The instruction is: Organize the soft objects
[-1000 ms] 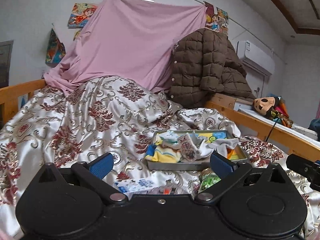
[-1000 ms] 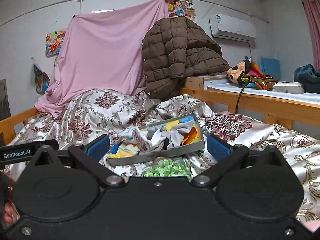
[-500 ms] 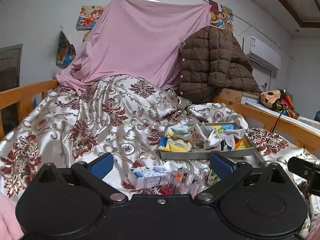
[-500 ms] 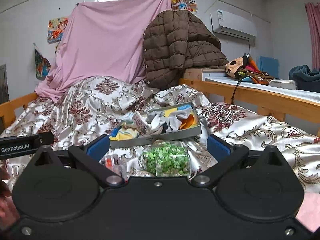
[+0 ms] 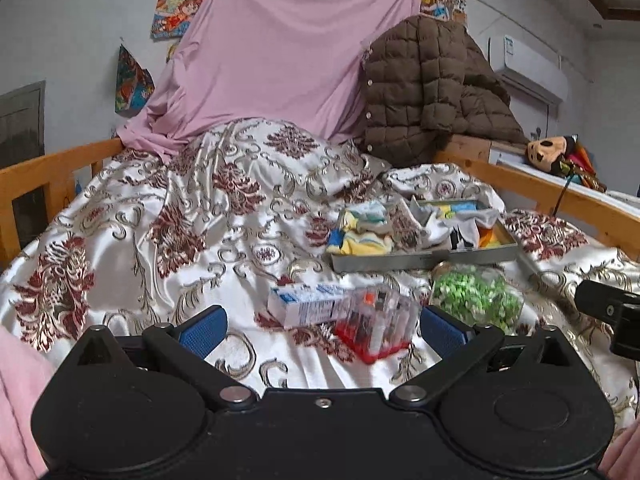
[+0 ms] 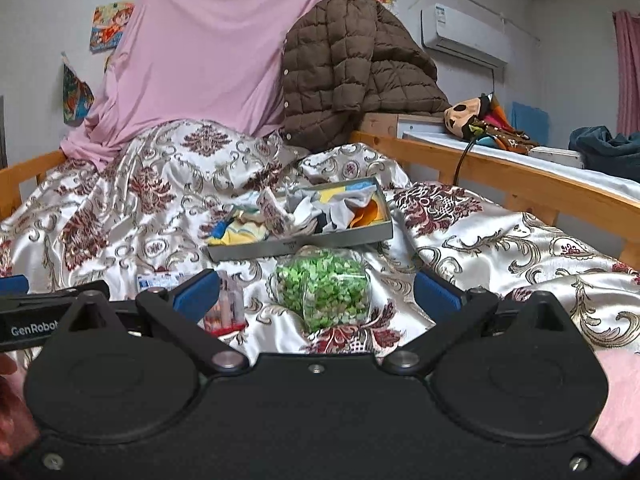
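A grey tray point(image 5: 424, 261) point(image 6: 298, 247) holding several small soft cloth items lies on the patterned satin bedspread point(image 5: 180, 216) point(image 6: 500, 232). In front of it lie a clear pouch of green pieces point(image 5: 476, 300) point(image 6: 326, 290), a white and blue box point(image 5: 306, 306) point(image 6: 158, 281) and a clear case with red base point(image 5: 374, 330) point(image 6: 226, 312). My left gripper point(image 5: 322, 330) hovers open, short of the box and case. My right gripper point(image 6: 316, 292) is open, its fingers flanking the green pouch from nearer the camera. Neither holds anything.
A pink sheet point(image 5: 280, 52) and a brown quilted jacket point(image 5: 432, 88) hang at the head of the bed. Wooden rails point(image 5: 48, 176) point(image 6: 520, 188) line both sides. A soft toy point(image 6: 480, 116) lies on the neighbouring bed. The other gripper's body shows at the frame edge point(image 5: 612, 312).
Both grippers have drawn back and tipped downward, so the box, the case and the green pouch now show more fully. Their fingers stayed open.
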